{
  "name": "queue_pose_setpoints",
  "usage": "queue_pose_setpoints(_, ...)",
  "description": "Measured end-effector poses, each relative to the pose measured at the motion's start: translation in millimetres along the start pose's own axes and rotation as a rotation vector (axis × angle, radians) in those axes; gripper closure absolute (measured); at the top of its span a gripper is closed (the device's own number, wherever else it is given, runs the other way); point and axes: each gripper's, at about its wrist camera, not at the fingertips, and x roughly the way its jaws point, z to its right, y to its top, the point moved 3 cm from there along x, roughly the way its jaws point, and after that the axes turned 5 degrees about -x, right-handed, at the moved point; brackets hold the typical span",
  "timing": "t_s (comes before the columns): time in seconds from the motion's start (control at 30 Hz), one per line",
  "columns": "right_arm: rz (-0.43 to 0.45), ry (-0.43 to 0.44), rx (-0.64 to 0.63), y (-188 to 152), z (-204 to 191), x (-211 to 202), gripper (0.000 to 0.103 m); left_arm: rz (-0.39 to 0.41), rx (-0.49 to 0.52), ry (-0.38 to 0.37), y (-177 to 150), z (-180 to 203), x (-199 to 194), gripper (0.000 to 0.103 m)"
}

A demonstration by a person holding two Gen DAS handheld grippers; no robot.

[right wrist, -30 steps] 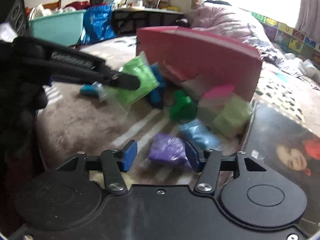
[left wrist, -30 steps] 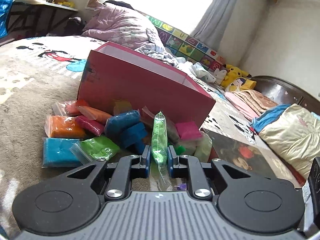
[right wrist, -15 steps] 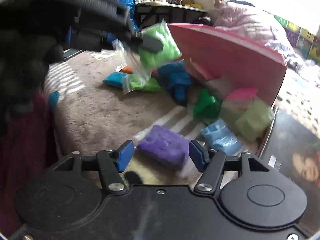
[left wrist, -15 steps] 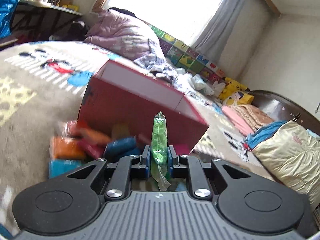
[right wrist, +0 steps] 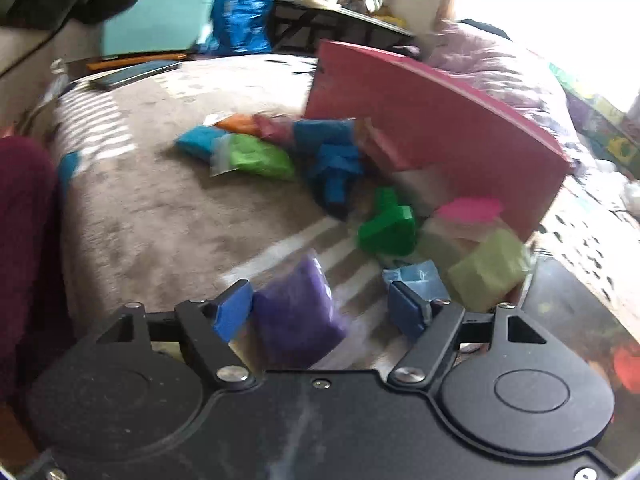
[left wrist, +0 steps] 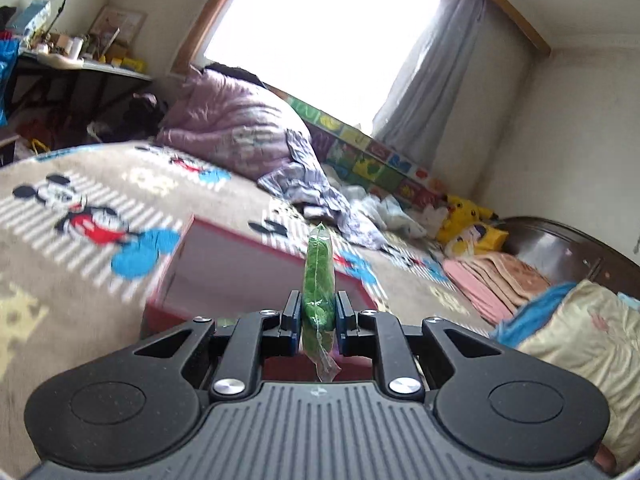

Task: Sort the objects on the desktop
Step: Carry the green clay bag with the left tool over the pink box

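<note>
The left gripper [left wrist: 318, 316] was clenched on a clear plastic packet of green clay [left wrist: 318, 280], held upright on edge above the open pink cardboard box [left wrist: 240, 264]. That box sat on a bed covered by a brownish cartoon-mouse blanket [left wrist: 80, 216], with a crumpled lilac quilt [left wrist: 232, 128] behind the box under a bright curtained window [left wrist: 320, 24]. The right gripper [right wrist: 322, 308] was spread wide and empty, hovering over a purple clay packet [right wrist: 298, 312] in front of the box, near blue, green, orange and pink packets [right wrist: 332, 160] heaped against the box's side.
</note>
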Motion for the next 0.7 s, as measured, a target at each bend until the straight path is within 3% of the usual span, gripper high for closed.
queue_pose_setpoints(0.13,0.001,-0.002,0.040,1,2,3,0.030,-0.021,0.004,0.049,19,-4,29,0.087)
queue_pose_setpoints(0.3,0.003,0.120,0.015,1,2,-3,0.031,-0.152,0.054,0.172,23,-18,83,0.087)
queue_pose_setpoints(0.47,-0.006,0.156,0.005,0,2,-2,0.030,-0.289,0.126,0.259,19,-29,128,0.087)
queue_pose_setpoints(0.7,-0.015,0.174,0.038,-2,10,2,0.030,-0.365,0.194,0.332,20,-35,171,0.087)
